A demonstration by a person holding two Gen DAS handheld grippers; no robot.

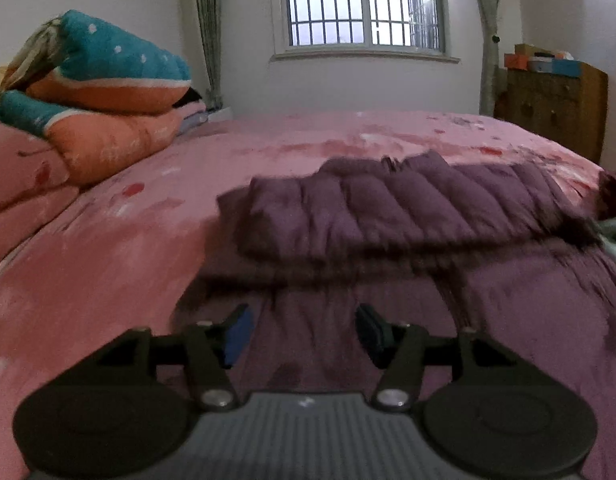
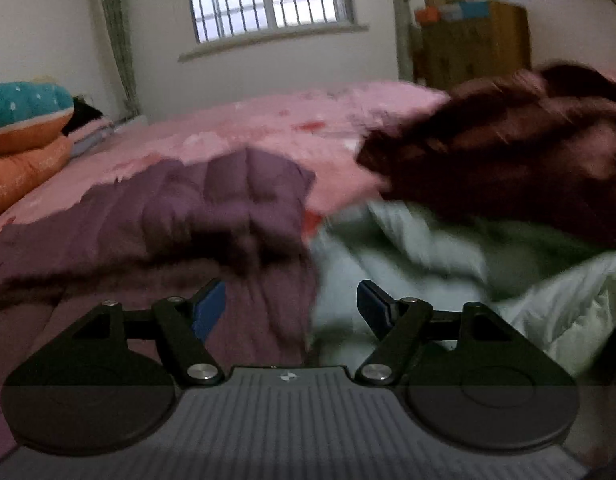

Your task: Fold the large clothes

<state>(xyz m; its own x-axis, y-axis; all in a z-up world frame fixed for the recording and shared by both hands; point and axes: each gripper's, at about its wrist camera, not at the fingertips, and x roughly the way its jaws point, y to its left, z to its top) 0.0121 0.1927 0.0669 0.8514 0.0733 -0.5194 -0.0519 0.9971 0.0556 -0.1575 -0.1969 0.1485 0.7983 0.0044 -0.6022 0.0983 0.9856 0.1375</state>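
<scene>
A purple quilted down jacket [image 1: 407,216] lies on the pink bed sheet [image 1: 128,248], its far part folded over toward me in a thick band. My left gripper [image 1: 304,334] is open and empty just above the jacket's near part. In the right wrist view the same jacket [image 2: 188,216] fills the left half. My right gripper [image 2: 292,308] is open and empty over the jacket's right edge, where it meets a pale green quilted garment [image 2: 447,264]. A dark maroon garment [image 2: 507,152] lies heaped behind the green one.
Stacked orange and teal bedding [image 1: 108,92] sits at the bed's far left on pink pillows [image 1: 20,184]. A barred window [image 1: 363,4] is in the far wall. A wooden cabinet [image 1: 555,108] with boxes on top stands at the far right.
</scene>
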